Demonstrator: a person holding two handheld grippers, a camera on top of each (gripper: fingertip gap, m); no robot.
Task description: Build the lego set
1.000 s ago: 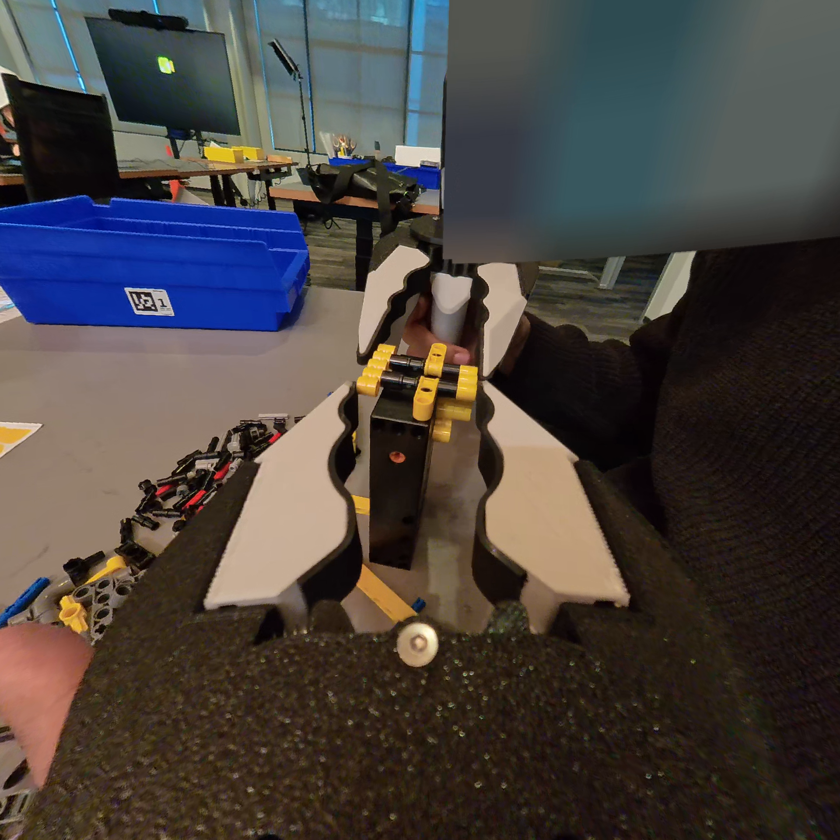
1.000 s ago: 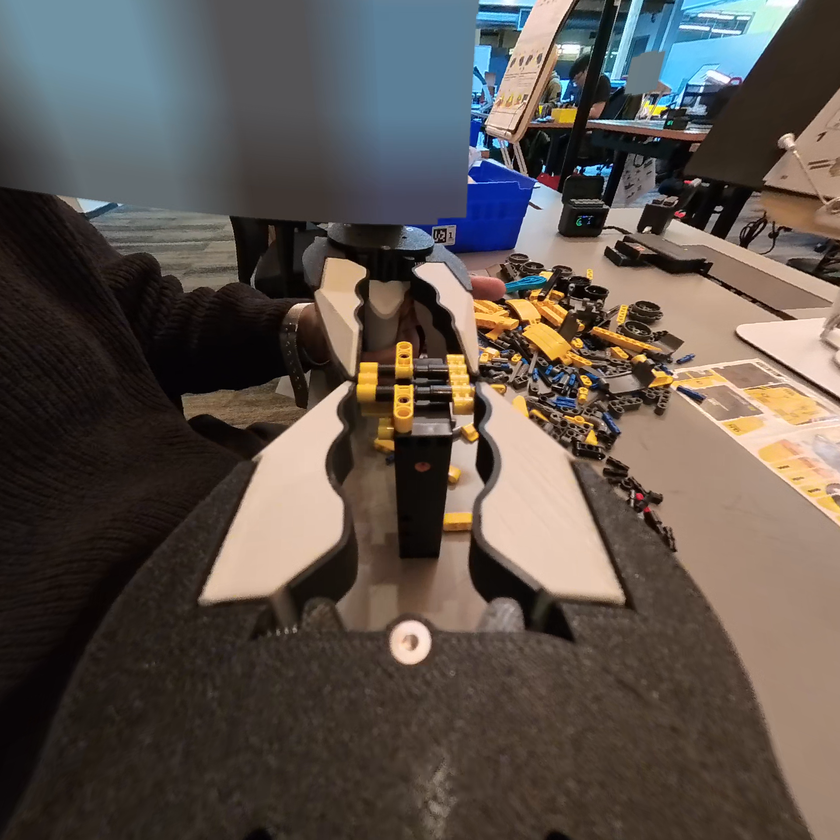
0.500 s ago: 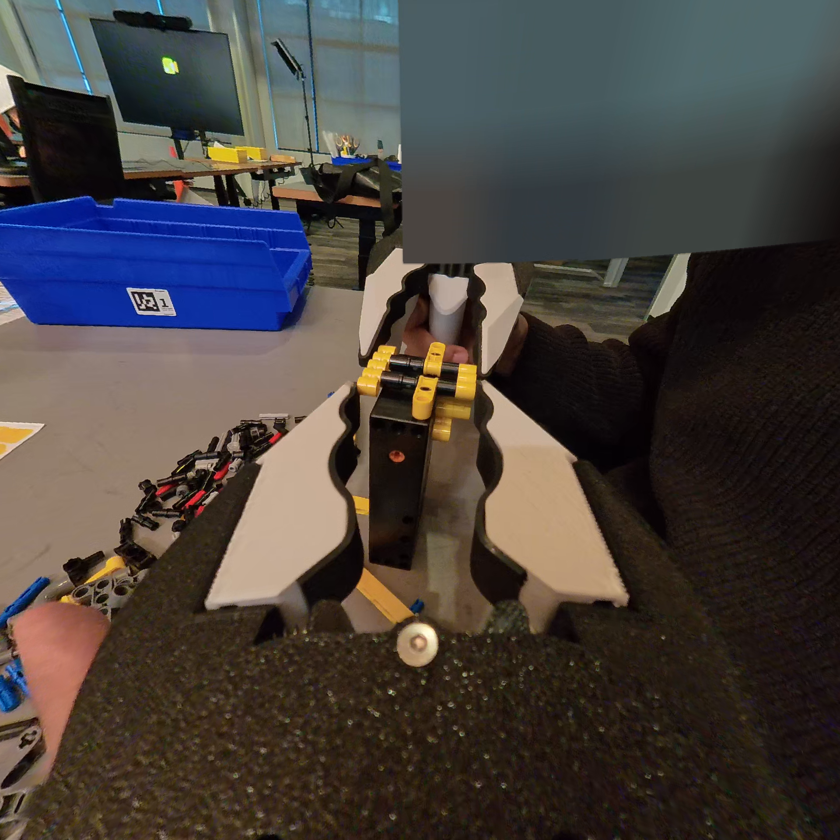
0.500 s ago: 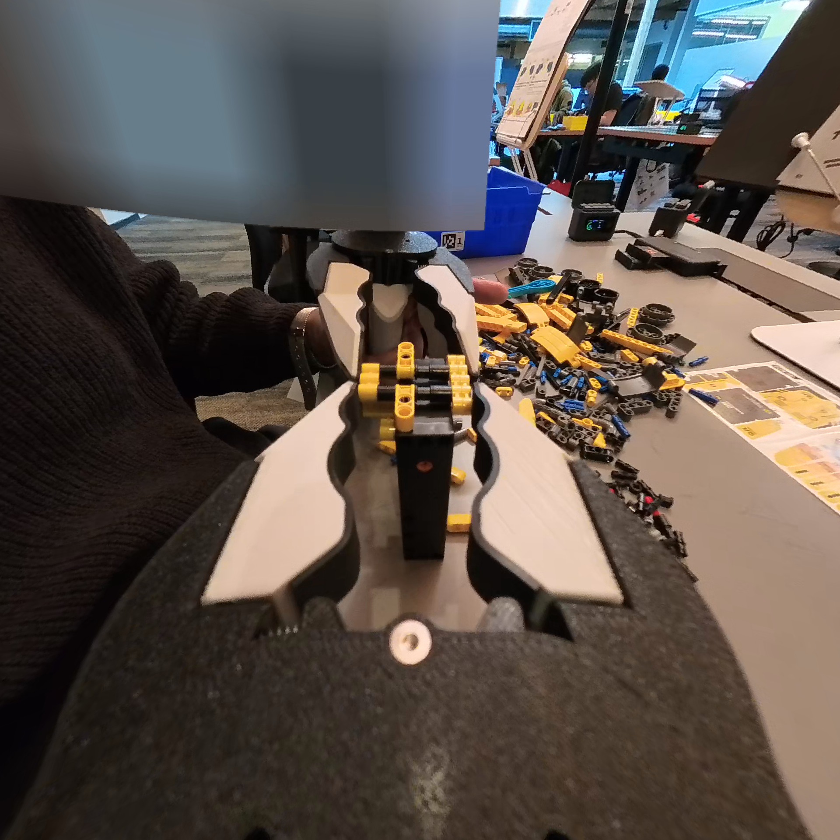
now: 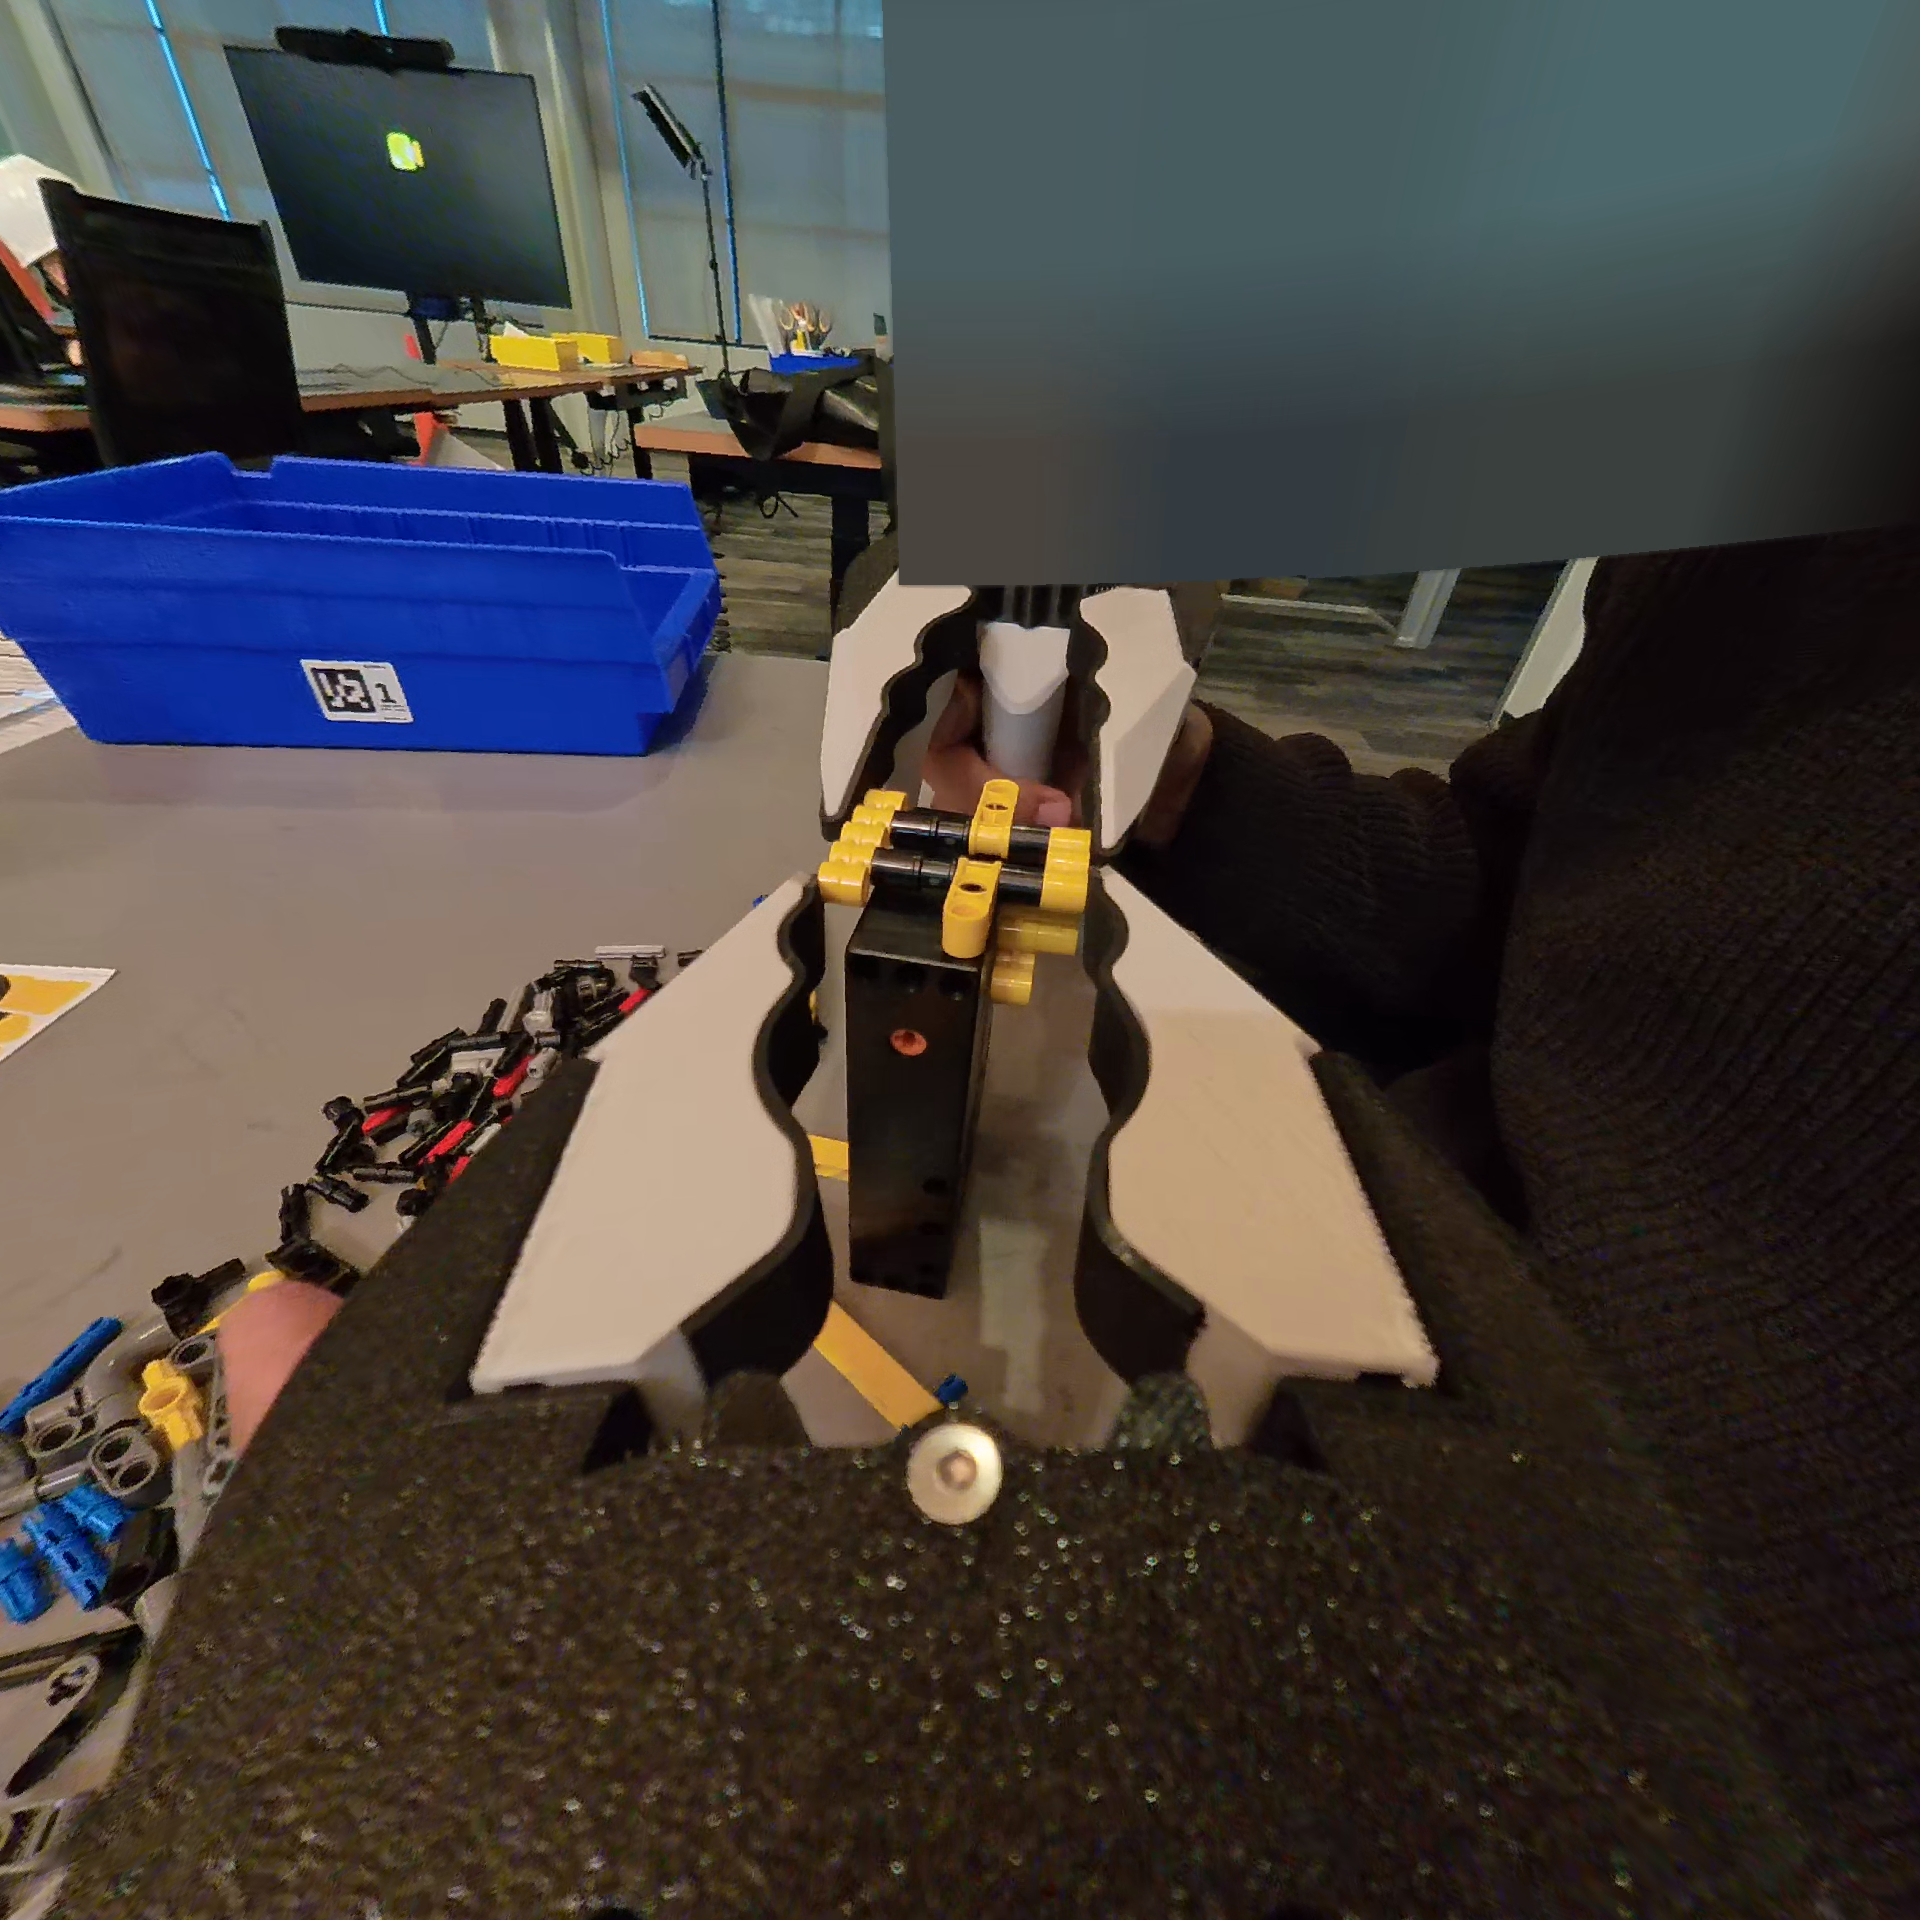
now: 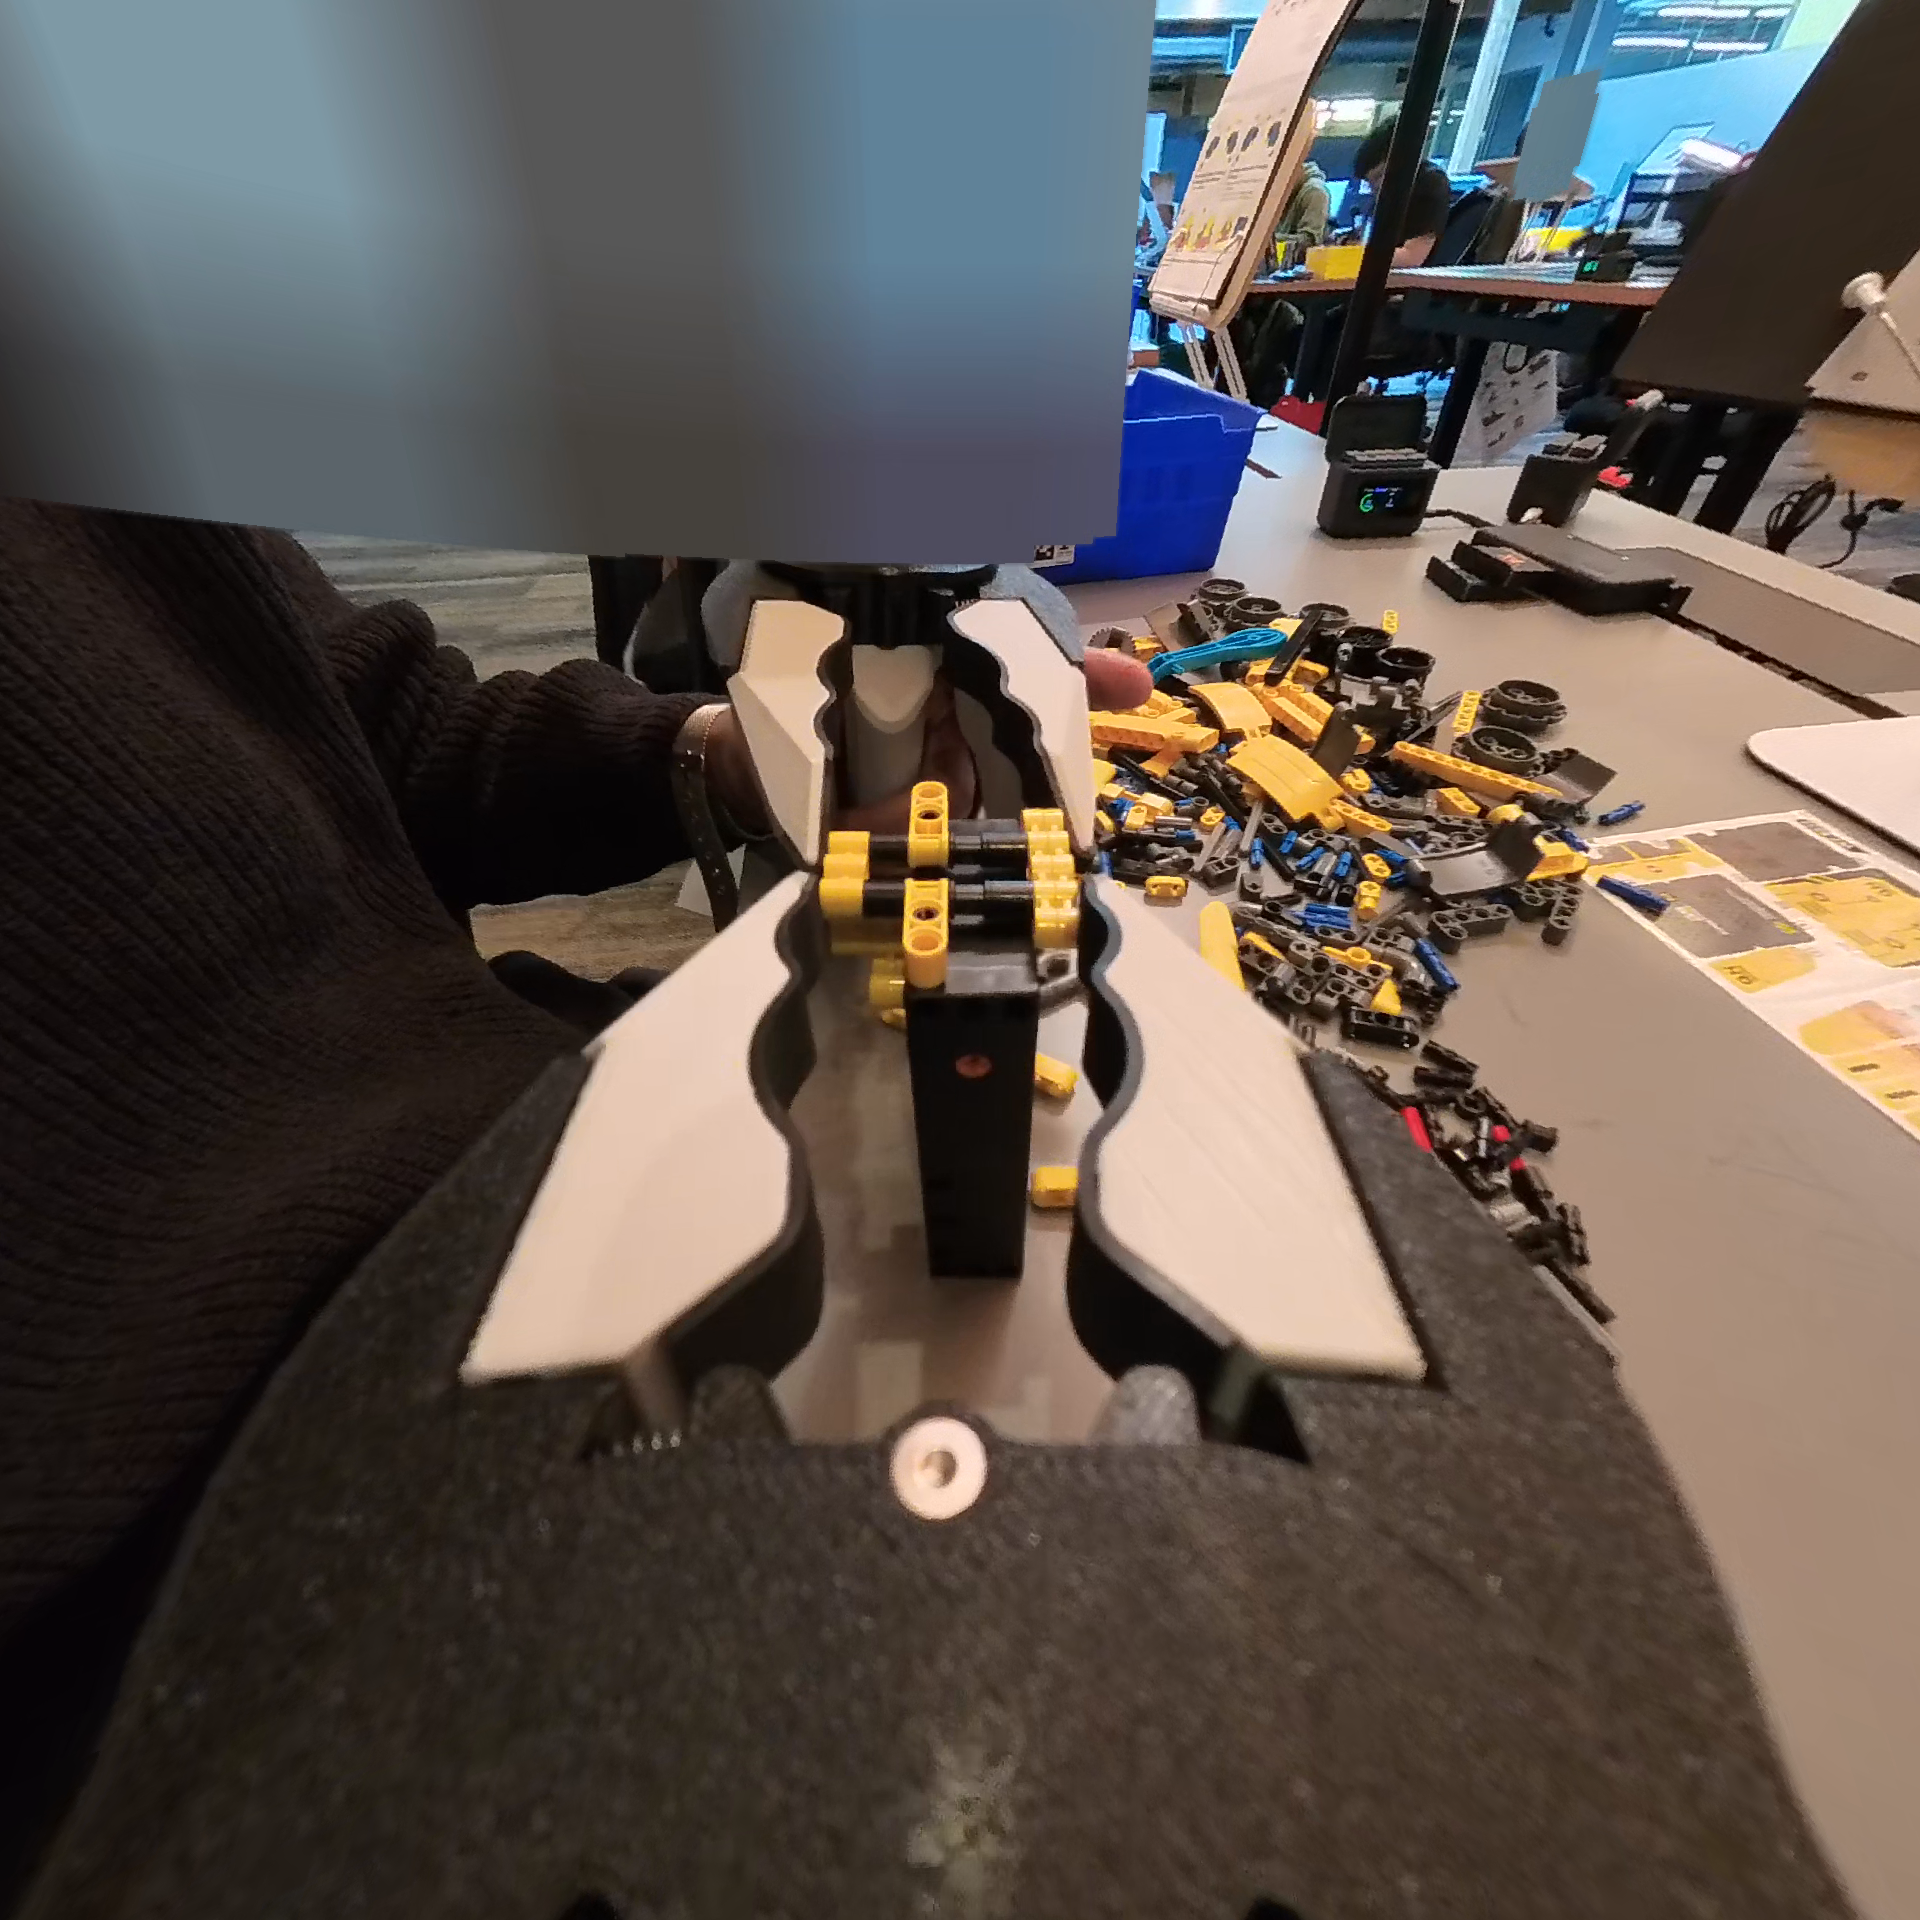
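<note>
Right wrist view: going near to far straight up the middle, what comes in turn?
Right gripper → black block → yellow-and-black assembly → left gripper → blue bin.

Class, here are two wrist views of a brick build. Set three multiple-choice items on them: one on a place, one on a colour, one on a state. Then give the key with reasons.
1. Where does the bin stand?
A. on the table
B. on the floor
C. on a chair

2. What colour is the block joined to the yellow assembly?
A. red
B. black
C. white

3. How is the left gripper?
A. wide open and empty
B. shut on the assembly
C. lying flat on the table

Key:
1 A: the bin's base rests on the grey tabletop.
2 B: the block is black all over, apart from a small orange dot.
3 B: its fingertips press on the two yellow ends of the assembly.
</note>
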